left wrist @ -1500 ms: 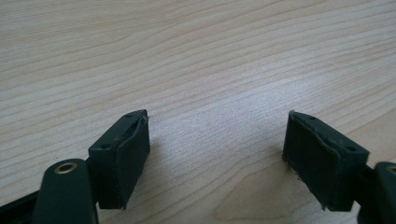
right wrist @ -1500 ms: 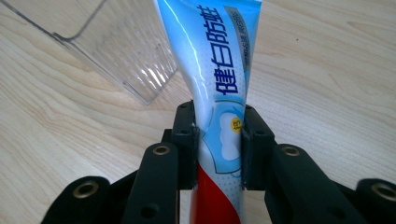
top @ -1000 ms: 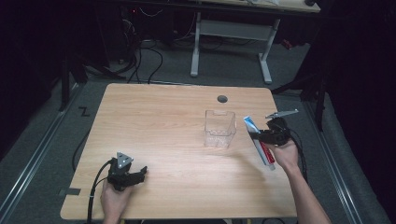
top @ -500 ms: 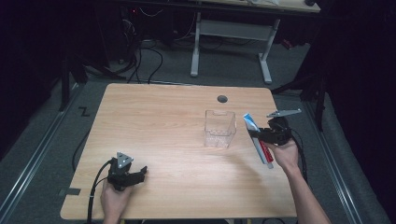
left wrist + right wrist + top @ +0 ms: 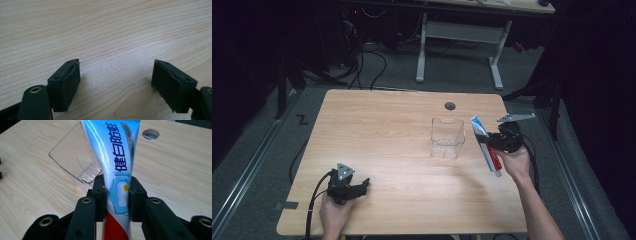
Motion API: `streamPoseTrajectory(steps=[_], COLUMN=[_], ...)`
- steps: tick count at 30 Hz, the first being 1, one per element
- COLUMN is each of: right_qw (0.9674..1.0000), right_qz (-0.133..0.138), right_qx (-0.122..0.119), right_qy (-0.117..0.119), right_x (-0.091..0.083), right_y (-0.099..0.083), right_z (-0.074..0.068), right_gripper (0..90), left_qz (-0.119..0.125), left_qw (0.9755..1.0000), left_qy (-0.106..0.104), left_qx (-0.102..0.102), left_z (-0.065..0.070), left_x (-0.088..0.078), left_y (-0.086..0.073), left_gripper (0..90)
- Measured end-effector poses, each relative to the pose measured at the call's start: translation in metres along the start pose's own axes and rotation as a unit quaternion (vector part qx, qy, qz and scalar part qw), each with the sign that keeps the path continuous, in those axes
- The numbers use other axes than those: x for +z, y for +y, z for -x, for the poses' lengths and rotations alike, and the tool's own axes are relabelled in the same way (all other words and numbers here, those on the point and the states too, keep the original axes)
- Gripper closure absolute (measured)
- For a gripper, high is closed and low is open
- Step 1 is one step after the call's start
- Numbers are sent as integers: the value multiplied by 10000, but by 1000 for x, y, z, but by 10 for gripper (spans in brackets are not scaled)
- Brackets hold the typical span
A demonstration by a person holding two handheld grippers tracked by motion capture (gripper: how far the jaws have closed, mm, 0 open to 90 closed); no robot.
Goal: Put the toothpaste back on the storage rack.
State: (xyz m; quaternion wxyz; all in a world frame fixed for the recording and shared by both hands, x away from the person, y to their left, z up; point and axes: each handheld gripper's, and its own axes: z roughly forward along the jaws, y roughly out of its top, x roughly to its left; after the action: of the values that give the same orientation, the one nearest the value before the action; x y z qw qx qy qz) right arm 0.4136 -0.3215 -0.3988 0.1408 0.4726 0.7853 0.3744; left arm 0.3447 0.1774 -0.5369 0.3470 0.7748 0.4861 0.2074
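Wood table (image 5: 387,130) below; tube (image 5: 112,157) is clamped between the right gripper (image 5: 117,195) jaws, clear box (image 5: 75,162) ahead-left. Tube's slick, could slip. Left gripper (image 5: 116,82) gapes, empty.

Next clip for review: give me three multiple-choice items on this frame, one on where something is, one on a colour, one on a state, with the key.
1. Where is the clear container relative to the toothpaste tube?
A. To its left in the high view
B. On top of it
C. Off the table

2. What colour is the tube's lower end, below the pads?
A. Green
B. Red
C. Black

3. How are the left tongs?
A. Shut on the tube
B. Shut on the container
C. Open over bare wood

Key: 1 A, the container stands left of the tube; 2 B, red shows below the right tongs; 3 C, only table lies between the jaws.
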Motion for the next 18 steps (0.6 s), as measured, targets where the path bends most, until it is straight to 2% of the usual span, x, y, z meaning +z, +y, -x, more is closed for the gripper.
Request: streamPoseTrajectory(steps=[11, 18], right_qw=[9999, 9994], right_qz=[69, 225], right_qx=[-129, -215], right_qy=[48, 163], right_x=[0, 3], right_y=[14, 25], right_z=[-11, -19], right_gripper=[722, 722], left_qz=[0, 1], left_qw=[10000, 10000], left_qy=[-7, -7], left_qx=[12, 12], left_z=[1, 1], left_x=[0, 0], left_y=[0, 0], left_gripper=[234, 234])
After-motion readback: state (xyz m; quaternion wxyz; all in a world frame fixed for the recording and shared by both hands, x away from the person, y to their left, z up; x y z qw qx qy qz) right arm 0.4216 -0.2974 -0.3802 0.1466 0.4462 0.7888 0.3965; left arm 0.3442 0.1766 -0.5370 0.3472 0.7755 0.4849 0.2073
